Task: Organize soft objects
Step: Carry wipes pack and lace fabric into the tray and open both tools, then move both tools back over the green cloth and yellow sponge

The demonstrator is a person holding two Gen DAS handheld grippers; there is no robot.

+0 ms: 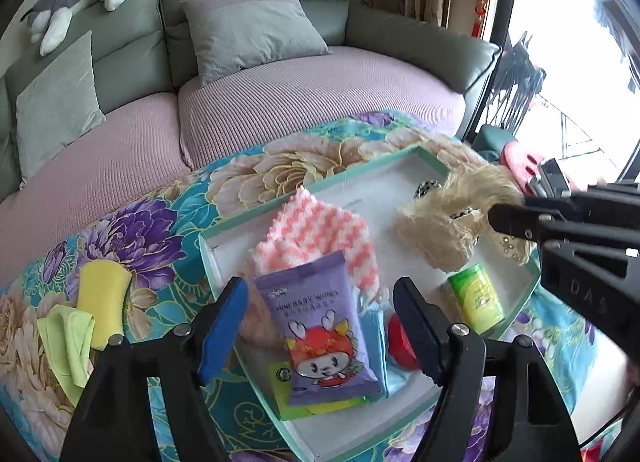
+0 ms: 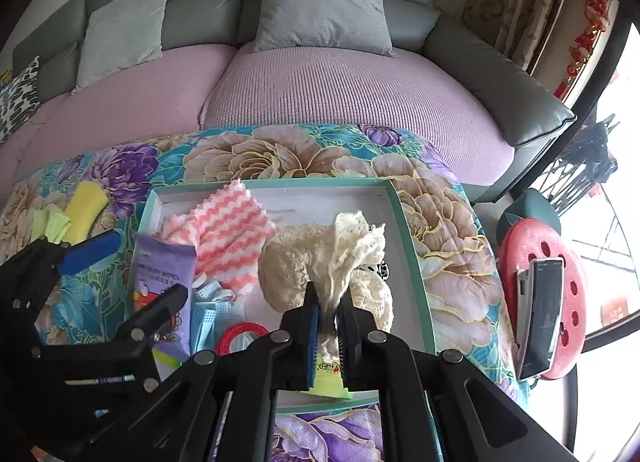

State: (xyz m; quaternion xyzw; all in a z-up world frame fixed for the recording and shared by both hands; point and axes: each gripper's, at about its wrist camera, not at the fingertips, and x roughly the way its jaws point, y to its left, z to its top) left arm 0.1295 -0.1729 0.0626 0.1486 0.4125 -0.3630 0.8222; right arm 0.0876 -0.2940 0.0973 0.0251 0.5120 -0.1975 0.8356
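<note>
Right tool [image 2: 328, 316]: clenched on the cream lace fabric [image 2: 352, 250], lifted over the shallow teal-rimmed white tray [image 2: 404, 222].
Left tool [image 1: 320, 318]: spread wide, gripping nothing, hovering above the purple baby-wipes pack [image 1: 316, 326] in the tray's near end.
Also in tray: pink-and-white zigzag cloth [image 1: 320, 230], green tube [image 1: 476, 298].
Open room: bare white tray floor along its far rim; floral-covered bench [image 1: 140, 230] left of it holds only a yellow sponge [image 1: 100, 302].

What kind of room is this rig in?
Most likely a home living room: a grey-green leather sofa with lilac seat covers, grey square throw pillows, and a low table under a floral teal cloth holding a tray of household soft goods.
</note>
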